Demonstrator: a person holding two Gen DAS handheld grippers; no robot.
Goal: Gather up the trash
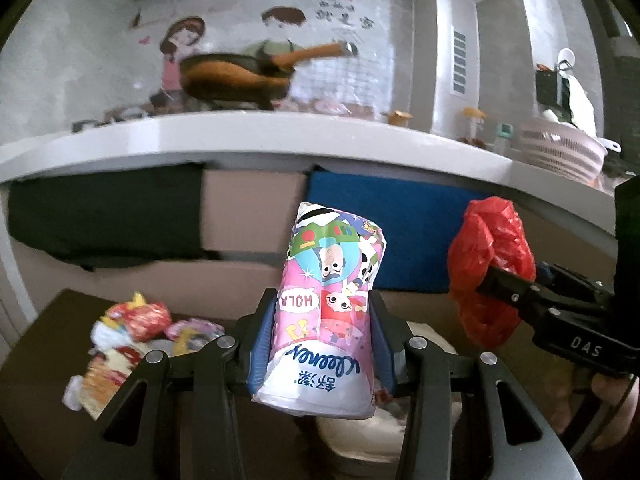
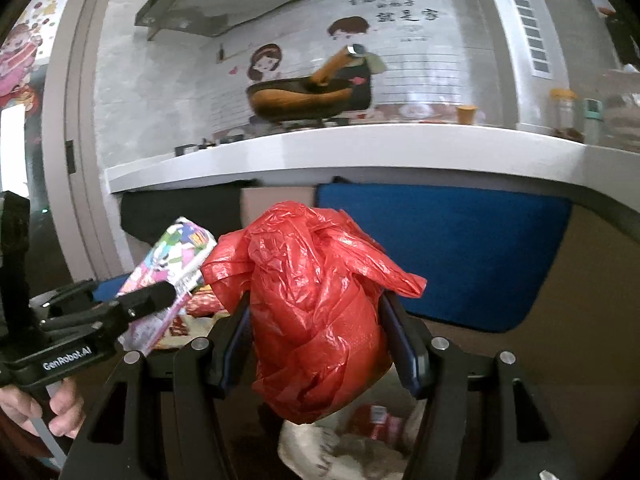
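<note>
My left gripper [image 1: 322, 320] is shut on a pink cartoon-printed tissue pack [image 1: 332, 300] and holds it upright in the air. My right gripper [image 2: 316, 320] is shut on a crumpled red plastic bag [image 2: 316, 308], also held up. In the left wrist view the red bag [image 1: 490, 268] hangs to the right in the right gripper's fingers [image 1: 508, 286]. In the right wrist view the tissue pack [image 2: 172, 264] shows at the left in the left gripper's fingers [image 2: 148, 300]. Loose snack wrappers [image 1: 132, 332] lie on the dark brown table [image 1: 40, 360] below.
A white crumpled bag [image 2: 340, 452] with wrappers lies below the grippers. Behind stands a white kitchen counter [image 1: 260, 136] with a wok [image 1: 236, 76] and a pink basket [image 1: 564, 152]. Under it hang a blue cloth [image 2: 460, 252] and a black cloth [image 1: 104, 216].
</note>
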